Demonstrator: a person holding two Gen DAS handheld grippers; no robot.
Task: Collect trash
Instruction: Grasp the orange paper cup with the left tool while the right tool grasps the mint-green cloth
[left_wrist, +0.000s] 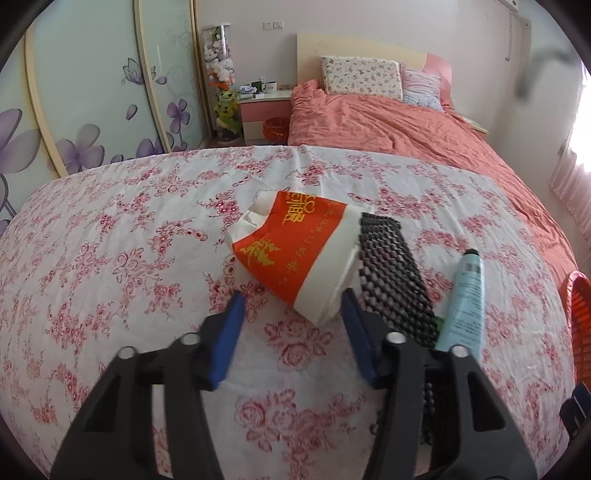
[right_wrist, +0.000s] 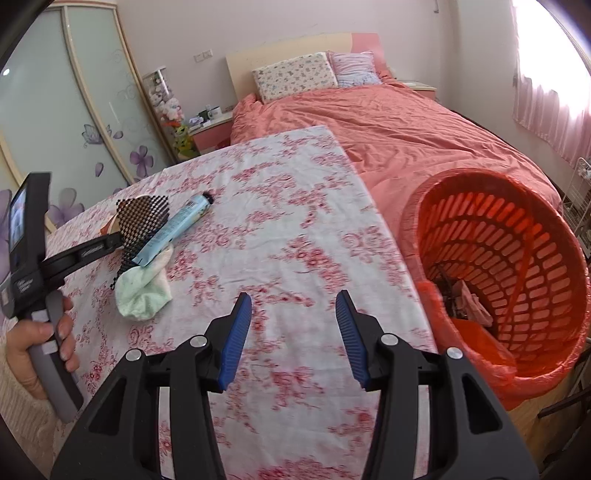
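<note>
A crushed red-and-white paper cup (left_wrist: 295, 247) lies on the floral tablecloth (left_wrist: 110, 258). My left gripper (left_wrist: 293, 299) is open, its fingertips just short of the cup's white end. A black mesh piece (left_wrist: 395, 280) and a light blue tube (left_wrist: 465, 299) lie right of the cup; both show in the right wrist view, mesh (right_wrist: 138, 221) and tube (right_wrist: 173, 229), with a pale green sock (right_wrist: 144, 288) below them. My right gripper (right_wrist: 293, 299) is open and empty over the cloth. An orange lined basket (right_wrist: 517, 258) with some trash stands at the right.
A bed with a salmon quilt (right_wrist: 388, 122) and pillows lies beyond the table. A nightstand (left_wrist: 264, 110) with mugs and a wardrobe with flower doors (left_wrist: 92, 92) are at the left. The basket's edge (left_wrist: 580, 325) shows at the right of the left wrist view.
</note>
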